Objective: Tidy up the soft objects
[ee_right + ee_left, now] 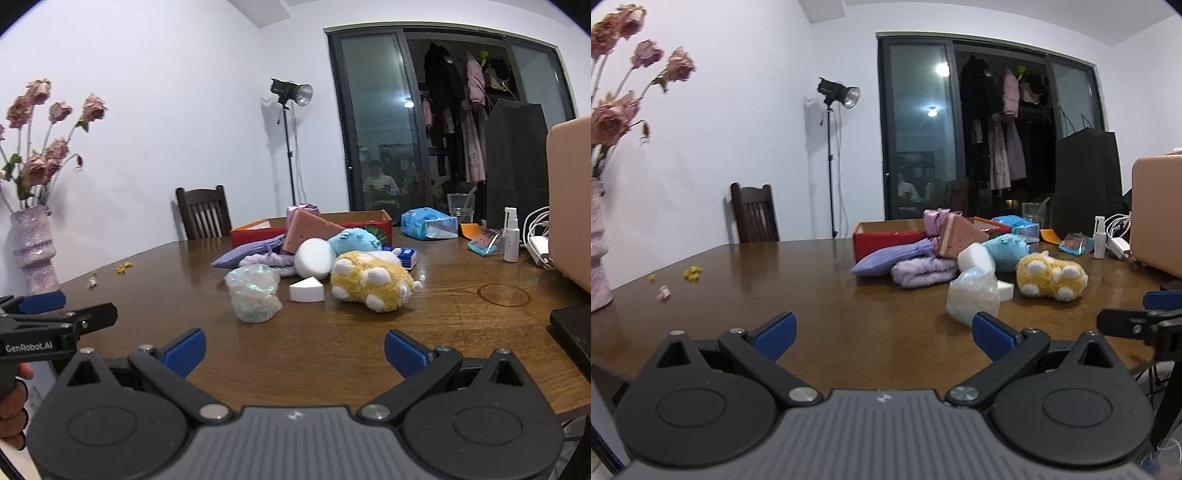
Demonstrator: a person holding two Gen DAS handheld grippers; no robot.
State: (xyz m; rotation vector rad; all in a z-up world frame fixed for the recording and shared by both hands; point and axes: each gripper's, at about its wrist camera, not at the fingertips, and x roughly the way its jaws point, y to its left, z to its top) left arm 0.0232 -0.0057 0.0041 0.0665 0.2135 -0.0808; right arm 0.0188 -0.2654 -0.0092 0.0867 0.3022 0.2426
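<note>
Right wrist view: right gripper [294, 352] spread wide, blue-padded fingers [184, 350] empty, hovering above glossy brown wooden table [461, 332]. Ahead, heap of soft objects: fuzzy yellow plush toy [371, 280] with white paws, lying on its side; smooth round white sponge [314, 258] leaning behind; white wedge sponge [307, 290] beside; crinkled clear plastic bag [254, 293] nearest; fluffy blue plush [354, 240]; lilac towel [266, 263]; pink cake-slice sponge [308, 230] propped against red cardboard box [369, 221]. Readable on left gripper [74, 312] at left edge: "GenRobot.AI". Left wrist view: left gripper [884, 330] likewise wide open, holding nothing, 1 finger just before plastic bag [971, 295]; yellow plush toy [1051, 278] right of it.
</note>
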